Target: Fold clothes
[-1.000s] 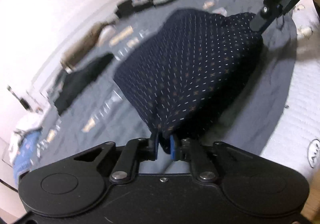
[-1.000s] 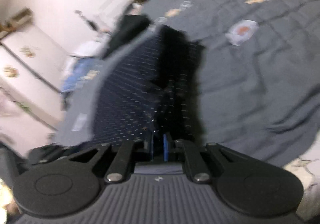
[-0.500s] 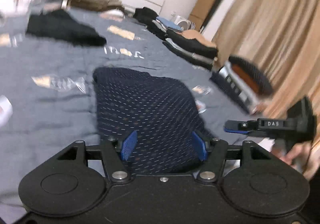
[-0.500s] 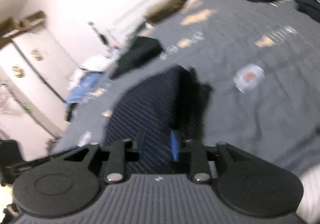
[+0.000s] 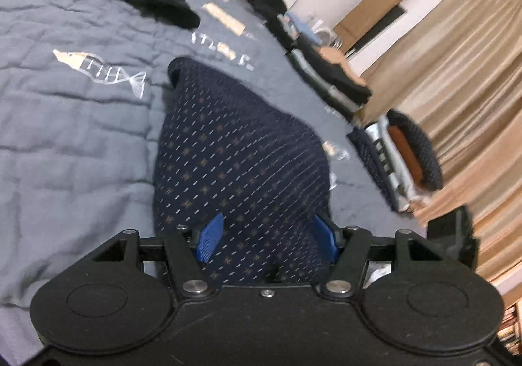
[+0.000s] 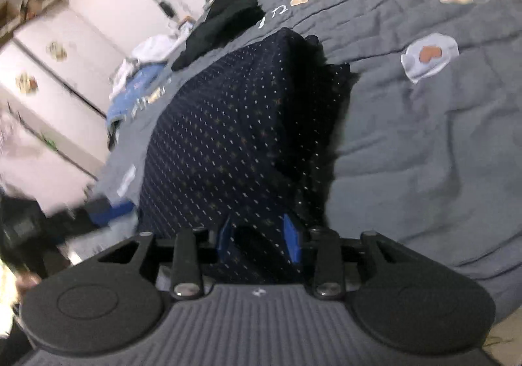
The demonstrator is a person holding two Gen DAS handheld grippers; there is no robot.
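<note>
White lettering on the grey quilt (image 5: 81, 124) is too blurred to read.

bare quilt (image 5: 75, 124) left, folded stacks (image 5: 329, 79) right

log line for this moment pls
stage: fold released | left gripper: open, just opened | right gripper: open, just opened | navy patterned garment: folded on grey quilt

navy dotted garment (image 5: 235, 150), grey quilt (image 5: 65, 124)
</note>
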